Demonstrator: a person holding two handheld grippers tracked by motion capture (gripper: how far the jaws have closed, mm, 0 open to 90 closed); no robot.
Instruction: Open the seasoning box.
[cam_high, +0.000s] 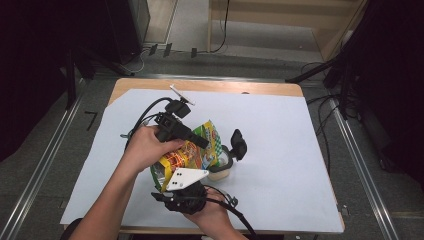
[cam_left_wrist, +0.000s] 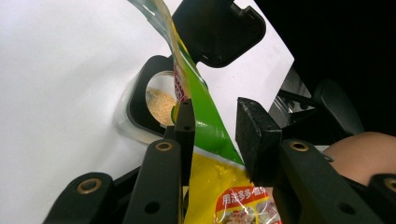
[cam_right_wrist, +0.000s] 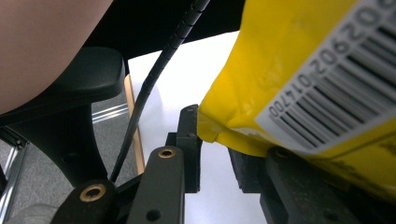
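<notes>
At the centre of the high view, both grippers hold a yellow-green pouch (cam_high: 187, 152) tilted over an open jar (cam_high: 220, 165) on the worktop (cam_high: 280, 150). The left gripper (cam_left_wrist: 215, 126) stands part open around the pouch's green edge, one pad touching it. The right gripper (cam_right_wrist: 212, 149) is nearly closed, pinching the pouch's yellow bottom corner. Granules lie in the jar.

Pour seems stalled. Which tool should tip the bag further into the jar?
Right. The right tool grips the bag by its bottom corner, so raising it probably tips the contents down; the left tool sits at the mouth over the jar.
</notes>
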